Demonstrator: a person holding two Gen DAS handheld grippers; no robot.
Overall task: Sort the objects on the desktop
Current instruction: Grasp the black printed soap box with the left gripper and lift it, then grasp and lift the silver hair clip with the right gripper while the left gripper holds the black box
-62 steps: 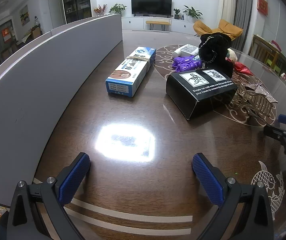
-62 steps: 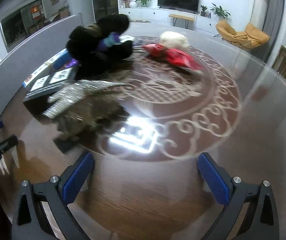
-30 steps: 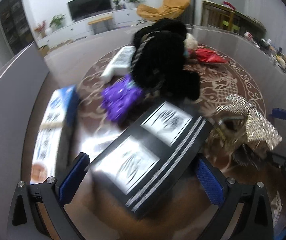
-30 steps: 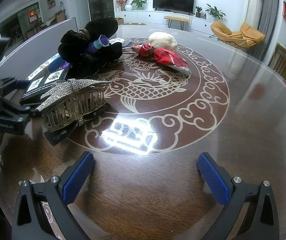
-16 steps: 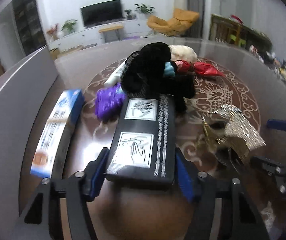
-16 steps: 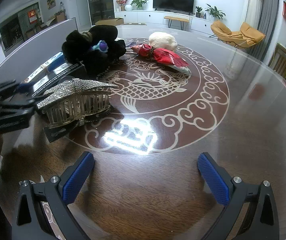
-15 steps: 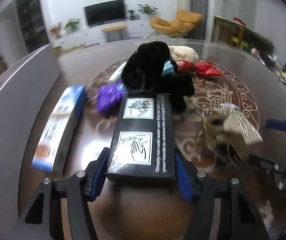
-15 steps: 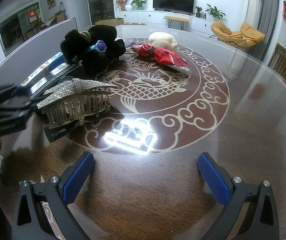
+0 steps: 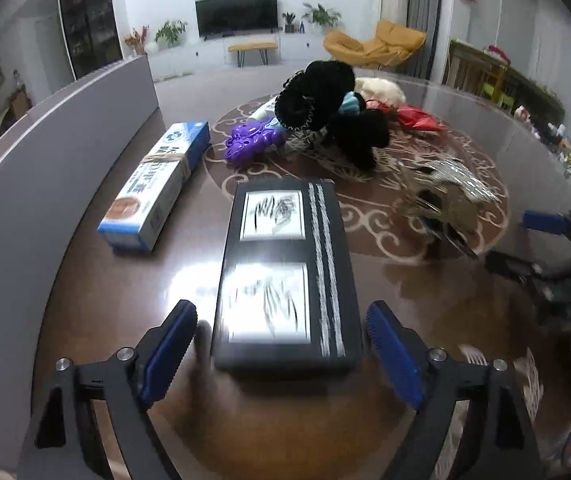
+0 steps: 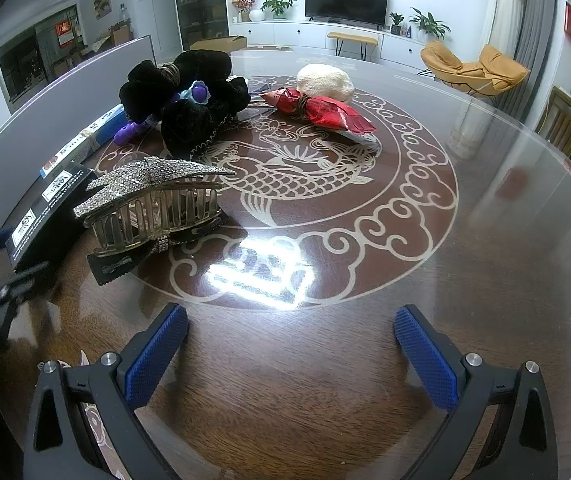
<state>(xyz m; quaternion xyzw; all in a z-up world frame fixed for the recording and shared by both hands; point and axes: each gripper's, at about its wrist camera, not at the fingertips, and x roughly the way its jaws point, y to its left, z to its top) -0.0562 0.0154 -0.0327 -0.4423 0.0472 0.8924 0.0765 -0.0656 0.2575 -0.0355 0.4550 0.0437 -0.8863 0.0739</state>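
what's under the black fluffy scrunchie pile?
Under the black scrunchie pile, a purple plastic toy and a white tube poke out; their far ends are covered, anything else beneath is hidden.

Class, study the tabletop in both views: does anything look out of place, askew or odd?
Yes. The black scrunchies are heaped together over the purple clip, not laid flat. The glittery hair claw sits on a dark card. The black box lies flat, straight.

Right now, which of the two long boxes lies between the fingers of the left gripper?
The black box. Its near end sits between the left gripper's open fingers, untouched. The blue and white box lies further left, beside the grey wall.
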